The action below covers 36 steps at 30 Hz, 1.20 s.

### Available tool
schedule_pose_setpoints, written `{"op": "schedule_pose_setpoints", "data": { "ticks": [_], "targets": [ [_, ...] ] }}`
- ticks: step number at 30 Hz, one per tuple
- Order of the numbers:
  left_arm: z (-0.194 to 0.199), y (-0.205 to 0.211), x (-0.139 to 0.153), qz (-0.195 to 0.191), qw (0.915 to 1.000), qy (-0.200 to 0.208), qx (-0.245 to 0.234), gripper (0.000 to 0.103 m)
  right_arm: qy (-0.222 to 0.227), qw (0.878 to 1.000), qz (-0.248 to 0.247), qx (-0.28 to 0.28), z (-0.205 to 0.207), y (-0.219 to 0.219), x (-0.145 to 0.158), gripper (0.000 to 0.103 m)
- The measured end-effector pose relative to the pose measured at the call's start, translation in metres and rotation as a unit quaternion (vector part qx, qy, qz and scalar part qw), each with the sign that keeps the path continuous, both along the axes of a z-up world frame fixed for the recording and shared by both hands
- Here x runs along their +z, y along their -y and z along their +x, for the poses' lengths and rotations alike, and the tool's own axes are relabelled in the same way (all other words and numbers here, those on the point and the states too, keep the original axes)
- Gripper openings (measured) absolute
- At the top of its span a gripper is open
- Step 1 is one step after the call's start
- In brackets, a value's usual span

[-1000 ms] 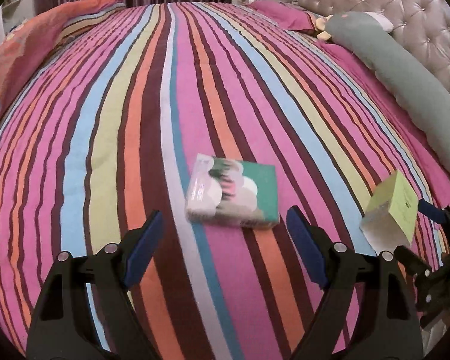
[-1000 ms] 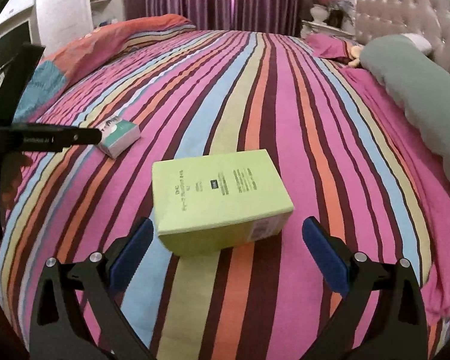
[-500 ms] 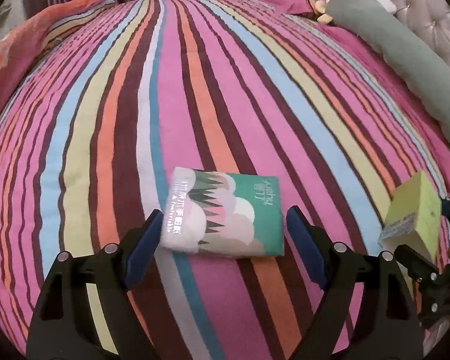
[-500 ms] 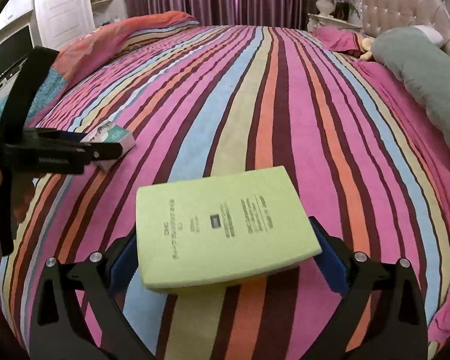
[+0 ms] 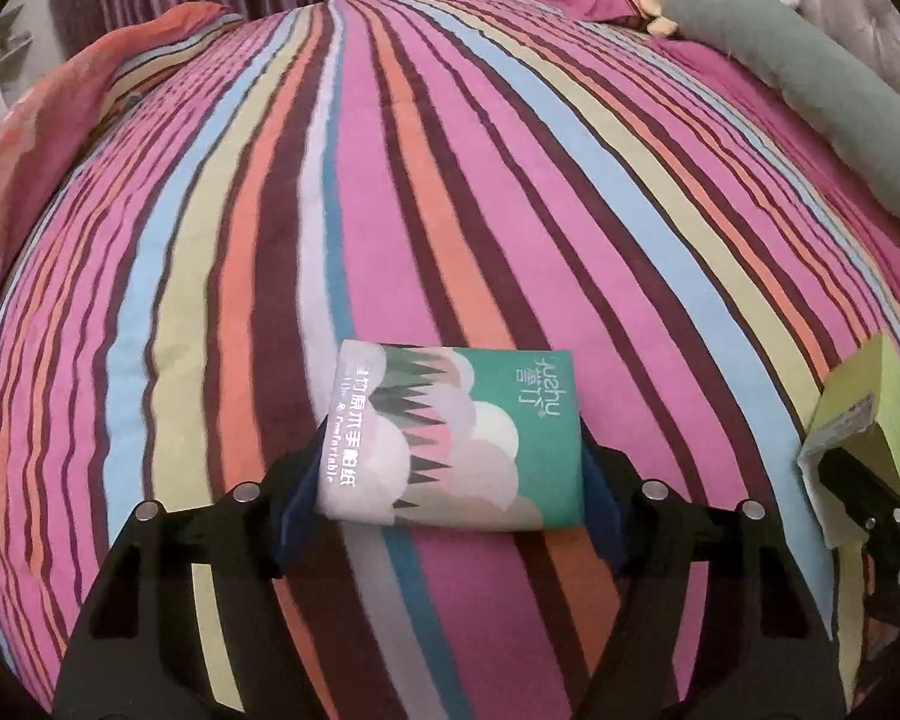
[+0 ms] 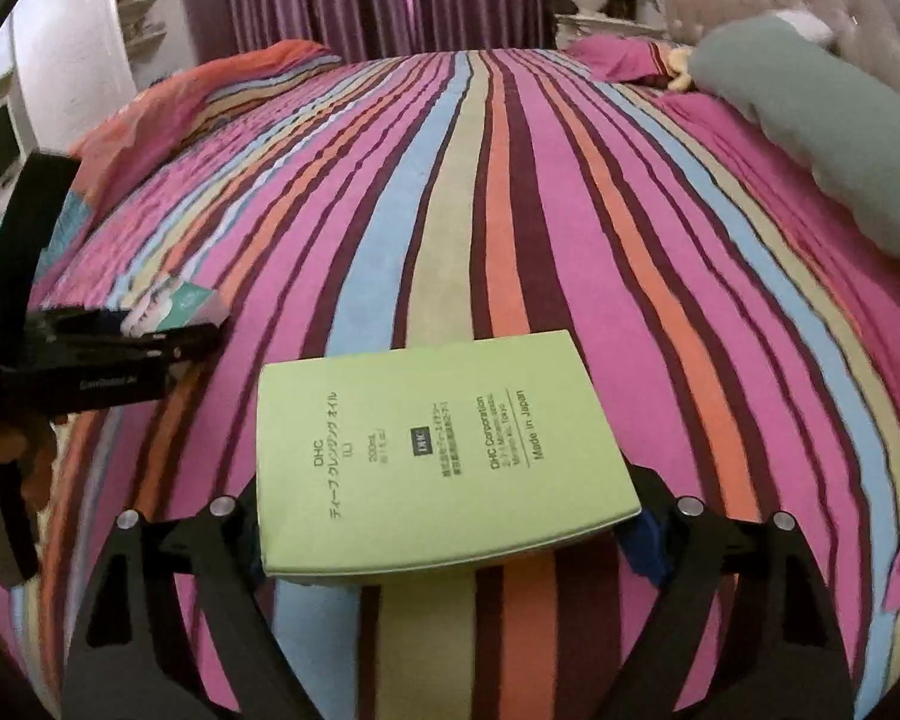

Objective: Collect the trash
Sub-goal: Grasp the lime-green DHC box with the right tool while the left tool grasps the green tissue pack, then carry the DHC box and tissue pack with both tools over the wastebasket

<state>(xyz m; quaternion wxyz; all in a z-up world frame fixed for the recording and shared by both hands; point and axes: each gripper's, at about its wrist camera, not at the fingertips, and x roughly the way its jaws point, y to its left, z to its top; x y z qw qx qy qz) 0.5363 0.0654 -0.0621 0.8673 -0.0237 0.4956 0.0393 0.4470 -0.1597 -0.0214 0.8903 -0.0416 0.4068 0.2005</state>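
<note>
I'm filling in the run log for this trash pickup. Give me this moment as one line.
left claw: closing on tissue pack | right claw: closing on green box | both on striped bed

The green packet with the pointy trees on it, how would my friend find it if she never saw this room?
Look at the big striped bedspread covering the bed. Near its front edge, the tissue packet lies flat between the pads of the left gripper, which has just been closing on it. Unlike the plain lime-green box in the right gripper, it is soft, dark green and white, with clouds and trees.
</note>
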Motion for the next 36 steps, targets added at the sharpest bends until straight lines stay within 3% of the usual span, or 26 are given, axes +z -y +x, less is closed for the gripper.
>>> {"op": "schedule_pose_setpoints", "data": {
  "ticks": [5, 19, 36],
  "targets": [
    [-0.032, -0.011, 0.011, -0.037, 0.9989, 0.012, 0.025, 0.07, -0.011, 0.999, 0.022, -0.025, -0.022, 0.006, 0.009, 0.082],
    [-0.182, -0.02, 0.03, -0.029, 0.9987, 0.027, 0.032, 0.07, -0.038, 0.992, 0.091, -0.077, -0.116, 0.023, 0.023, 0.082],
    [-0.333, -0.004, 0.054, -0.043, 0.9962, 0.07, 0.03, 0.07, -0.04, 0.988, 0.139, -0.06, -0.217, 0.015, 0.036, 0.082]
  ]
}}
